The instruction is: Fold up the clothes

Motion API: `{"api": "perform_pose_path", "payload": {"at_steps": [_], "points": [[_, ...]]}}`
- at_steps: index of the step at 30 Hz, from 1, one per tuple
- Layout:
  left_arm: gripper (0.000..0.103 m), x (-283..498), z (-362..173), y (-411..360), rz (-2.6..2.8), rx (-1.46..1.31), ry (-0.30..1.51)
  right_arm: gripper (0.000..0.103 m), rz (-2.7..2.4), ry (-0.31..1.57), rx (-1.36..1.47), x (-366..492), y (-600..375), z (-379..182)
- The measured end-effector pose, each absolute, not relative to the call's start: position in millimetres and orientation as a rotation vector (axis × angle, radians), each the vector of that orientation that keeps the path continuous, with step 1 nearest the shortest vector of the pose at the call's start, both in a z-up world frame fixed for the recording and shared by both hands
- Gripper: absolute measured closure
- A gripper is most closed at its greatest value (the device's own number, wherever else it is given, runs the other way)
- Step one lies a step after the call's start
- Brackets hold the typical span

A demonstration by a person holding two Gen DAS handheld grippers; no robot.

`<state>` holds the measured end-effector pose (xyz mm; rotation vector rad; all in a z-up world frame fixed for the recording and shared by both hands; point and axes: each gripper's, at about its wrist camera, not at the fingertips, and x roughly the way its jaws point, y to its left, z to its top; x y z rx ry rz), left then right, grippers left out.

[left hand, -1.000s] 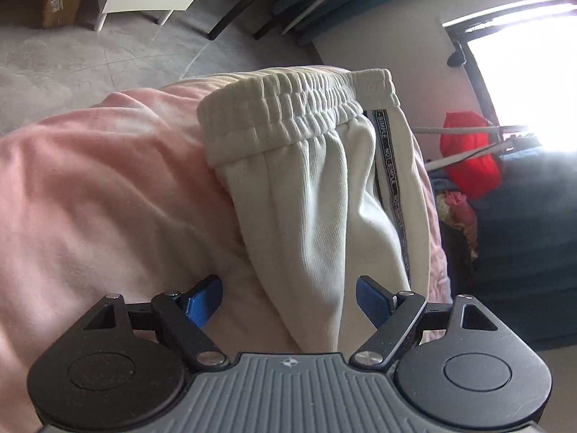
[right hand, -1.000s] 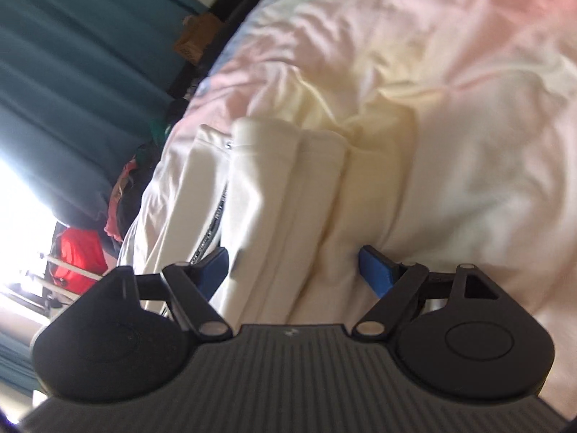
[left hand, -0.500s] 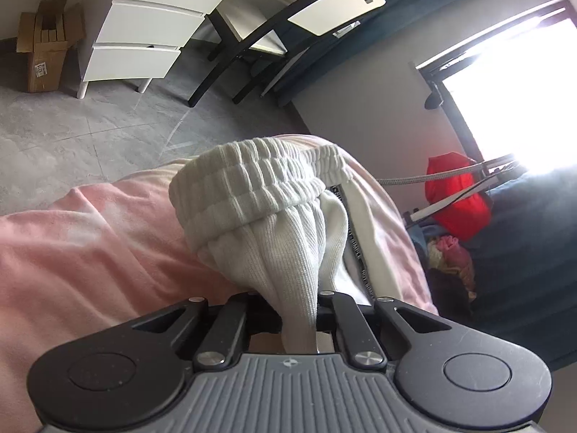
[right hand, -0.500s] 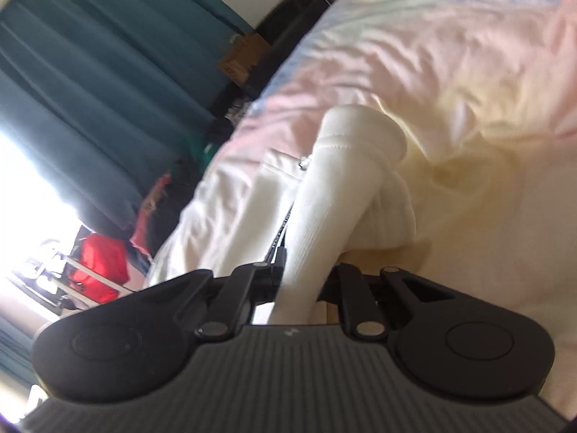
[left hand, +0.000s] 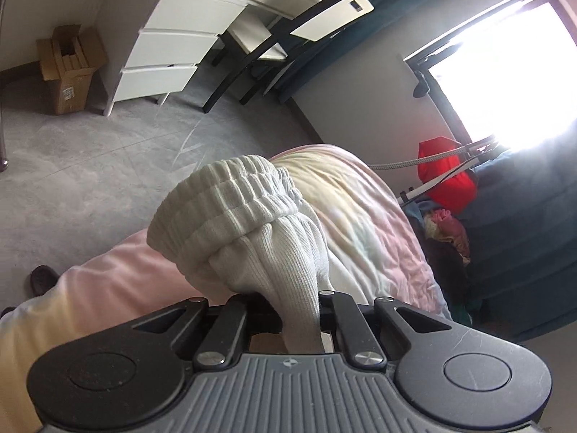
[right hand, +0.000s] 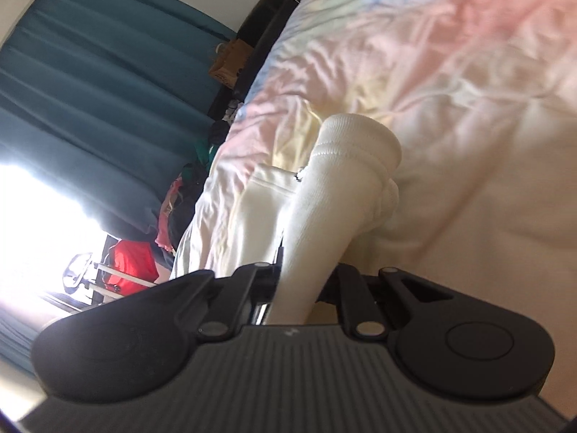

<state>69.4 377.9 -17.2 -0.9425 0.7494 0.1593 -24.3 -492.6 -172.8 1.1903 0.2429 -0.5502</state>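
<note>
Right, both ends are in hand: my left hand-held gripper (left hand: 299, 319) is clamped tight on the cream-white ribbed-knit sweatpants (left hand: 252, 231) just below the gathered elastic waistband (left hand: 230, 198), and my right hand-held gripper (right hand: 306, 288) is pinched on the same pants' rolled cuff end (right hand: 355, 144), fabric bunched between the jaws in both views. The garment's lifted at the two held ends w/ the middle, as far as I can see, lying on the pink-and-pastel quilted bed cover (right hand: 450, 72). Judging by the drape it's soft, light, floppy, no stiffness at all, so it'll sag and swing btwn grips. Thick knit shouldn't slip. Best holds IMO: the elastic band and cuff hems, where layers stack and give bulk; thin single layers would likely slide out.
</note>
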Motion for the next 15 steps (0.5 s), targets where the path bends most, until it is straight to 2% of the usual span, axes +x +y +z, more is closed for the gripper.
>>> {"api": "perform_pose_path", "payload": {"at_steps": [7, 10, 11, 14, 15], "points": [[0.092, 17.2, -71.5, 402.0, 0.120, -0.921, 0.859, 0.092, -0.537, 0.347, 1.312, -37.1, -502.0, -200.6], [0.085, 11.1, -77.8, 396.9, 0.074, -0.823, 0.860, 0.091, -0.503, 0.360, 1.328, -35.7, -506.0, -207.7], [0.079, 8.5, -77.9, 394.3, 0.069, -0.802, 0.864, 0.090, -0.494, 0.360, 1.331, -35.8, -507.2, -208.8], [0.051, -3.0, -69.5, 385.4, 0.071, -0.728, 0.887, 0.088, -0.464, 0.350, 1.365, -37.4, -508.5, -211.8], [0.046, -8.2, -63.3, 382.3, 0.057, -0.683, 0.887, 0.081, -0.448, 0.343, 1.374, -36.4, -508.4, -211.8]]}}
